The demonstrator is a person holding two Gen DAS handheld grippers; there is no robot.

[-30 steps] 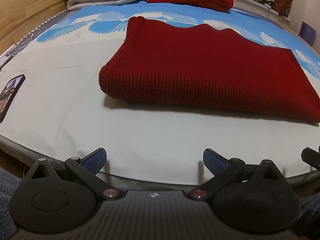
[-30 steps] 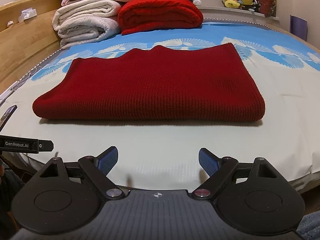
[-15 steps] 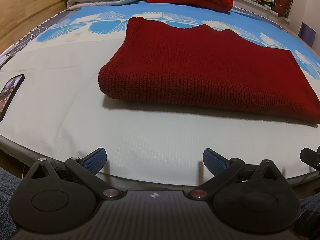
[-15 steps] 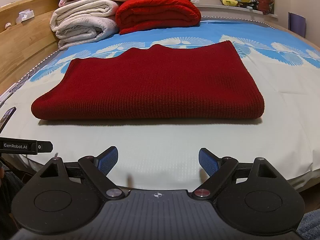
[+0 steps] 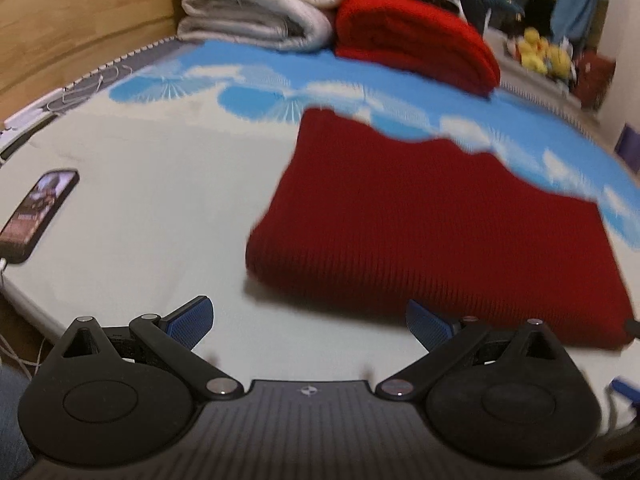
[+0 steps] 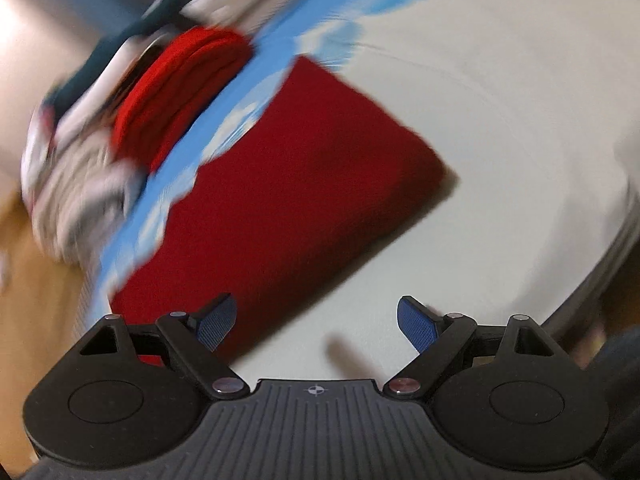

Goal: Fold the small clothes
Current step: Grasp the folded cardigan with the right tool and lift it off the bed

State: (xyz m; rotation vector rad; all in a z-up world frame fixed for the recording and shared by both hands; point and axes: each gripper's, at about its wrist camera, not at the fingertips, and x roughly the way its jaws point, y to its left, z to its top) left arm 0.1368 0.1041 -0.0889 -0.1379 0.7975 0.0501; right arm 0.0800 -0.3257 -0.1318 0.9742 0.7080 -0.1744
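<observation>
Phone [image 5: 38, 216], dark-cased with a lit screen, lies at the far left of the left wrist view on the pale bedsheet [image 5: 152, 208]. Moving right, we see the folded dark red knit sweater [image 5: 440, 232] filling the centre and right of the frame, flat on the sheet, its folded edge facing us. Above it, at upper centre, sit a stack of folded white blankets [image 5: 256, 4] and just to their right a folded bright red blanket [image 5: 416, 40]. Along the bottom, our left gripper [image 5: 310, 324] has its blue pads spread wide with nothing between them.

In the right wrist view the whole scene is tilted and blurred. The white blankets [image 6: 76, 184] smear across the left, the bright red blanket [image 6: 176, 92] sits upper left, and the sweater [image 6: 288, 188] runs diagonally through the centre. At the bottom our right gripper [image 6: 316, 324] is spread wide and empty, its left pad over the sweater's near edge, its right pad over bare sheet [image 6: 500, 120].
</observation>
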